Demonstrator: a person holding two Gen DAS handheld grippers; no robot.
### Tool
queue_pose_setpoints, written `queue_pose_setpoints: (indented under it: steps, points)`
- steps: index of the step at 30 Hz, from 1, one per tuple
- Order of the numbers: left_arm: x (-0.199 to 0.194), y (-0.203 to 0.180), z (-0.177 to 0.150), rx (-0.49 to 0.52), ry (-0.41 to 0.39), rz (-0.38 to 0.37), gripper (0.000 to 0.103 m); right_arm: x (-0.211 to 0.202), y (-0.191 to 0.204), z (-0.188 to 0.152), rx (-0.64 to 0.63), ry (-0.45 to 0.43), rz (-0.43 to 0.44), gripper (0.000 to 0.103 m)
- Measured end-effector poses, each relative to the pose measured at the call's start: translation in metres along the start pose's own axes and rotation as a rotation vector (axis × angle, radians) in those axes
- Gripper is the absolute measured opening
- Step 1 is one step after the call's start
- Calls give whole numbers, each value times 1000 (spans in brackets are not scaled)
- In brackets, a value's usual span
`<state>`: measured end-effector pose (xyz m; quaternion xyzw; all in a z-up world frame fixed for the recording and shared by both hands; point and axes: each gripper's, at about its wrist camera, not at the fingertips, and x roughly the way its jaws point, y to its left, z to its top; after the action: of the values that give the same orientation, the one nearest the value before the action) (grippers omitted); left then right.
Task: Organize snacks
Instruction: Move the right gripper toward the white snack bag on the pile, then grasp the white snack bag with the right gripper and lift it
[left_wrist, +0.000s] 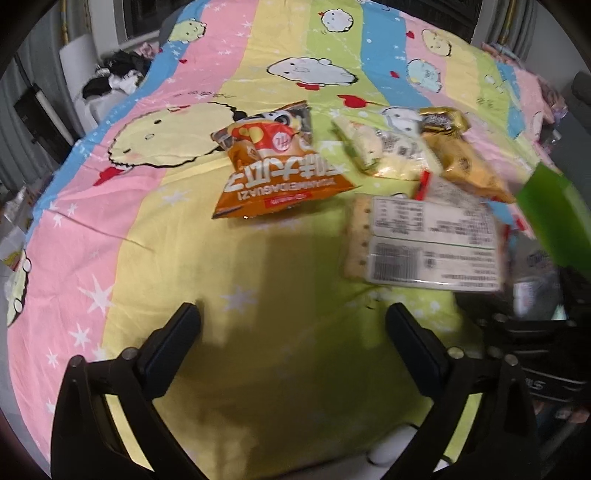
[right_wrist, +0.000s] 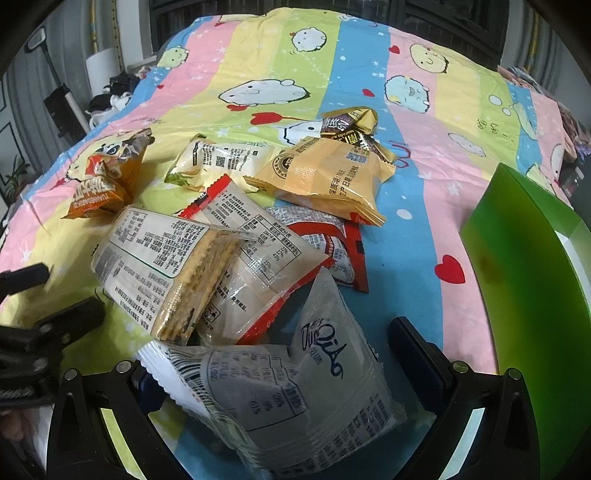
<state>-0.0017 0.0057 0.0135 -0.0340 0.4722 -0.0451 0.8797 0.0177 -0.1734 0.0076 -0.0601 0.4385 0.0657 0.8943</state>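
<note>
Snack packets heaped on a striped cartoon bedsheet, a gripper on either side

The left gripper (left_wrist: 293, 332) stands wide over bare yellow sheet (left_wrist: 221, 258), nothing between its fingers; the orange packet (left_wrist: 275, 162) lies ahead of it, the cracker pack (left_wrist: 424, 243) to its right. The right gripper (right_wrist: 280, 354) has the white packet (right_wrist: 295, 398) lying between its spread fingers, though whether the pads press it I cannot tell. A green box (right_wrist: 535, 295) stands at the right edge, just beside the pile

bare sheet (left_wrist: 280, 280) before left hand-held gripper (left_wrist: 293, 338), snack pile (right_wrist: 229, 240) and green box (right_wrist: 535, 295) crowding right
</note>
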Motion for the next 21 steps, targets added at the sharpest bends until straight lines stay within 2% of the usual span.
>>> queue_pose_setpoints:
  steps: [3,5,9,12,14,16,21]
  points:
    - [-16,-1,6,-20,-23,-73,94,-10,-6,3,43,49,57,103]
    - [-28,-3,12,-24,-47,-93,94,-21,-10,6,53,38,100,103]
    - [-40,-9,21,-48,-55,-171,94,-58,-24,16,102,-2,126,103]
    - [-45,-17,20,-57,-34,-218,93,-76,-37,25,166,-8,188,103]
    - [-48,-25,18,-45,-15,-250,91,-80,-45,29,203,19,203,103]
    - [-49,-35,16,-35,-1,-275,89,-75,-48,35,230,54,255,102]
    - [-43,-64,10,-59,72,-387,81,-56,-49,41,226,135,267,89]
